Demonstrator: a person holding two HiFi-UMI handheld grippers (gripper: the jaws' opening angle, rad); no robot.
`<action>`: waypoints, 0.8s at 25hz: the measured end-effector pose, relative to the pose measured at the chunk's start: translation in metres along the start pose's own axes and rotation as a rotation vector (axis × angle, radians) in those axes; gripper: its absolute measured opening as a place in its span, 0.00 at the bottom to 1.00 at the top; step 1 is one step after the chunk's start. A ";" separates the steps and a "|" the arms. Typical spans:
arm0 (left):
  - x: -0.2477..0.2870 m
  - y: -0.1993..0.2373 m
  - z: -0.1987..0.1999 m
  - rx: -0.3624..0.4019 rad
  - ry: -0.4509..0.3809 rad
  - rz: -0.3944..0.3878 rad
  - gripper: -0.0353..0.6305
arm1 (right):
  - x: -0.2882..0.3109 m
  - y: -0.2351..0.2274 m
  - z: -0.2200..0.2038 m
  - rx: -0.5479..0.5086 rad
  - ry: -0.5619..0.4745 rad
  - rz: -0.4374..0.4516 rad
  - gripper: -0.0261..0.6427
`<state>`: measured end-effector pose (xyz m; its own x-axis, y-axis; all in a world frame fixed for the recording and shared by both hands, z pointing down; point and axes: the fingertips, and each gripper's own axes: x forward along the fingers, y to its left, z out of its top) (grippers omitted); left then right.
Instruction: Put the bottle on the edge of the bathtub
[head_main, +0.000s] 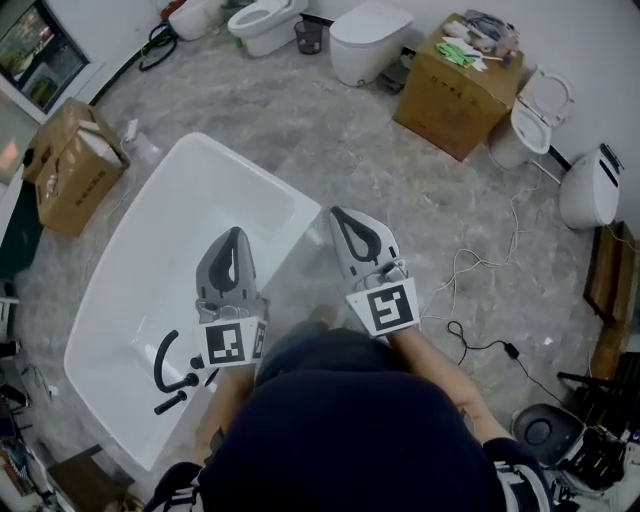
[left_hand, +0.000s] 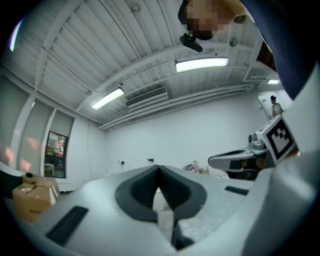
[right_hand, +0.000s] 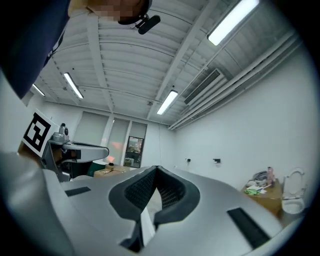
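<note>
Left gripper (head_main: 234, 232) and right gripper (head_main: 335, 212) are held side by side at the person's chest in the head view, both with jaws together and nothing in them. The white bathtub (head_main: 170, 240) lies below them, its long axis running from near left to far right. The left gripper hangs over the basin, and the right one over the marble floor just beside the tub's right rim, so the left looks nearer to any spot along that edge. No bottle can be made out with certainty in this view. The person's dark torso hides the near floor and the tub's near right corner, and a black faucet fitting (head_main: 170, 372) shows at the near end of the basin. In the left gripper view, the left gripper (left_hand: 159, 167) has its ribbed pads meeting at the tip on nothing. It looks out level at walls and ceiling, with a cardboard box (left_hand: 31, 199) far left and the right gripper (left_hand: 227, 161) alongside; tub and bottle are both out of frame. In the right gripper view, the right gripper (right_hand: 157, 167) is likewise closed and empty, with the left gripper (right_hand: 82, 149) at its left. A loaded box (right_hand: 264, 194) and a toilet (right_hand: 293, 196) stand far right, and again no bottle shows.
</note>
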<state>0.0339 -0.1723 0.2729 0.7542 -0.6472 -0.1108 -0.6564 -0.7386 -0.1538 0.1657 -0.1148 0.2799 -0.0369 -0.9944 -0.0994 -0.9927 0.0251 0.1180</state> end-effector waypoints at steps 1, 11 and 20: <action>0.011 -0.012 0.005 -0.003 -0.013 -0.042 0.05 | -0.008 -0.014 0.003 -0.002 0.001 -0.043 0.06; 0.090 -0.157 0.046 -0.056 -0.082 -0.461 0.05 | -0.118 -0.137 0.028 -0.048 0.018 -0.468 0.06; 0.112 -0.273 0.091 -0.119 -0.149 -0.738 0.05 | -0.224 -0.193 0.054 -0.095 0.045 -0.806 0.06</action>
<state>0.2987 -0.0261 0.2129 0.9870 0.0484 -0.1531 0.0279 -0.9906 -0.1337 0.3590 0.1086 0.2259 0.6915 -0.7066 -0.1499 -0.6984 -0.7070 0.1113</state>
